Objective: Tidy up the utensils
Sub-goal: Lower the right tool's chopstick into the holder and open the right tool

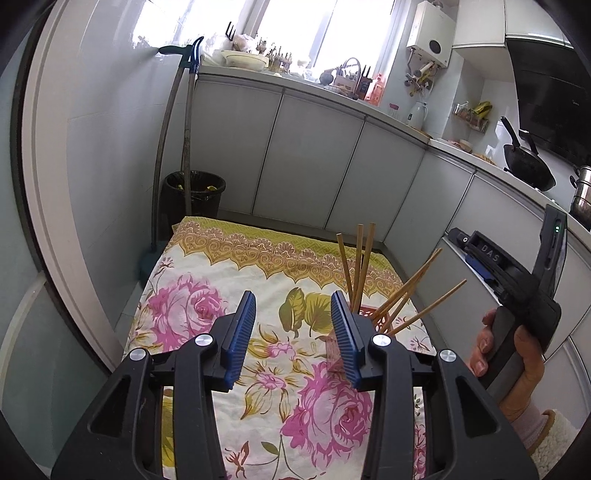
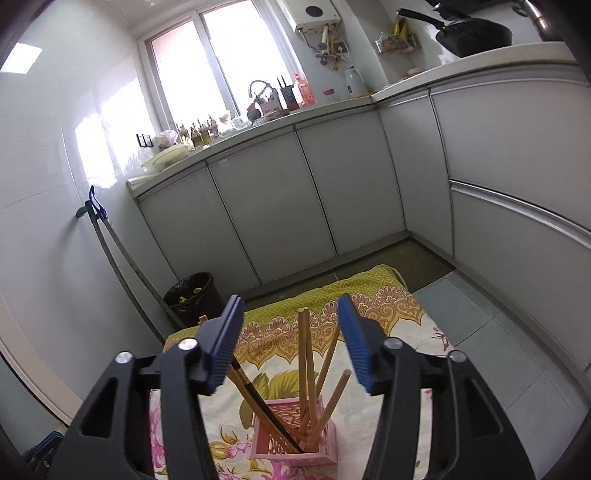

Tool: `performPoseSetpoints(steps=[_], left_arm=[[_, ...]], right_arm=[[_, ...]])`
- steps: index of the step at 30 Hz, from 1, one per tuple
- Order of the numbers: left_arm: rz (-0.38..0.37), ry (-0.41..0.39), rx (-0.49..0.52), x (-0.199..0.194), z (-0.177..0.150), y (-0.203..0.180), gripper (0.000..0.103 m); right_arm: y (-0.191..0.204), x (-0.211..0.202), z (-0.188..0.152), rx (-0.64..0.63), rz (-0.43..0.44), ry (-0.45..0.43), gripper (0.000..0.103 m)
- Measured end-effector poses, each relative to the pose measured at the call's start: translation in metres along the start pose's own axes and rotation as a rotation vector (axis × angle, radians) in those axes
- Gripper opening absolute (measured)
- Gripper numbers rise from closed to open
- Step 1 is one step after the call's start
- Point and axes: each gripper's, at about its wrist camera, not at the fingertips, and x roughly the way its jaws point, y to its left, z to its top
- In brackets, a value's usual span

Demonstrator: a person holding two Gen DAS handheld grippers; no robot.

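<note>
Wooden chopsticks point(image 2: 308, 373) are leaning loosely in the pink holder point(image 2: 293, 434), risking tipping if either empty, spread gripper's fingers point(image 2: 356, 350) bump them.

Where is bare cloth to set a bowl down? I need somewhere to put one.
Free: the floral cloth left of the pink holder, out to its left edge. Crowded: around the holder, where chopsticks splay outward.

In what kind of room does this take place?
Most likely a home kitchen: white cabinets run under a counter, a black wok sits on it, and a water heater hangs by the window.
</note>
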Motion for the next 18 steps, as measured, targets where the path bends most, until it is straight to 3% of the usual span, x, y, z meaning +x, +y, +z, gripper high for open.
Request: performPoseSetpoints(steps=[5,10,13,14,15,17,18], left_arm=[[-0.009,0.004,0.022,-0.003,-0.002,-0.008,0.041],[-0.024,0.022,0.051,-0.004,-0.008,-0.02,0.051],[-0.041,0.053,0.077,0.0,-0.015,-0.031,0.062],[-0.046,0.068,0.093,0.002,-0.018,-0.036,0.068],[-0.047,0.089,0.114,0.004,-0.023,-0.043,0.083],[-0.05,0.125,0.156,0.009,-0.034,-0.057,0.095],[-0.055,0.145,0.179,0.012,-0.041,-0.064,0.096]], right_arm=[[-0.007,-0.035,0.01,-0.002,-0.008,-0.048,0.067],[-0.026,-0.074,0.009,0.031,-0.022,-0.036,0.075],[-0.037,-0.097,-0.007,0.017,-0.078,0.004,0.083],[-0.042,-0.105,-0.015,0.008,-0.102,0.024,0.084],[-0.046,-0.112,-0.024,-0.002,-0.129,0.046,0.086],[-0.056,-0.126,-0.044,-0.027,-0.199,0.09,0.09],[-0.062,-0.133,-0.054,-0.037,-0.229,0.116,0.09]])
